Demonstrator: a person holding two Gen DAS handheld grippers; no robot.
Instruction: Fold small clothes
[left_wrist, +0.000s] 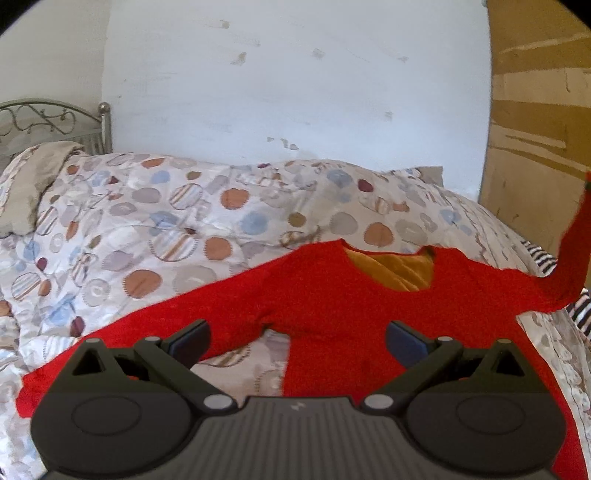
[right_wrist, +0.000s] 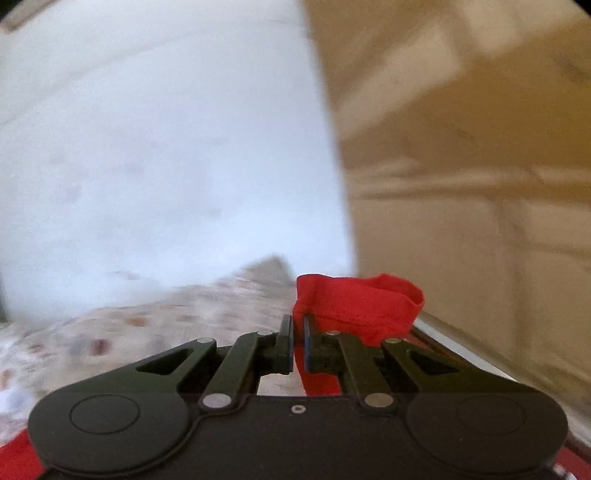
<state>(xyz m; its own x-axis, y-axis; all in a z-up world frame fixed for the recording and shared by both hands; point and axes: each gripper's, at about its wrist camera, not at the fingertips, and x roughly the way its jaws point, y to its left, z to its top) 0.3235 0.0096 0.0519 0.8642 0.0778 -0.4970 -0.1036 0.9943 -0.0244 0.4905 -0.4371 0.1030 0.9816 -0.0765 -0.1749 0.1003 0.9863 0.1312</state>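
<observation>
White, scuffed wall (left_wrist: 295, 85) and a tall cardboard panel (left_wrist: 535, 110) stand behind a bed (left_wrist: 155, 229) covered by a quilt printed with round patches in blue, rust and grey. No brand, label or legible writing shows in either view; only a small pale mark sits on the ribbed body of the left gripper (left_wrist: 297, 341), too small to read.

That gripper's jaws are spread wide and grip nothing. Between and just beyond them lies the red sweater (left_wrist: 332, 306), spread flat on the quilt with its neck opening toward the wall and a mustard-yellow lining showing inside the neck. One sleeve runs out flat to the left edge of the left wrist view, partly under the gripper body. The other sleeve (left_wrist: 572, 254) rises off the bed at the far right of that view, lifted upright toward the cardboard.

The right wrist view, blurred, shows what the left one cuts off: the right gripper (right_wrist: 298, 338) has its jaws pressed nearly together, pinching the red sleeve cuff (right_wrist: 364, 306), whose open end bunches above and to the right of the jaws. Behind it are the quilt, wall and cardboard only. A metal headboard (left_wrist: 55, 122) and a pillow (left_wrist: 33, 184) appear in the left view alone.
</observation>
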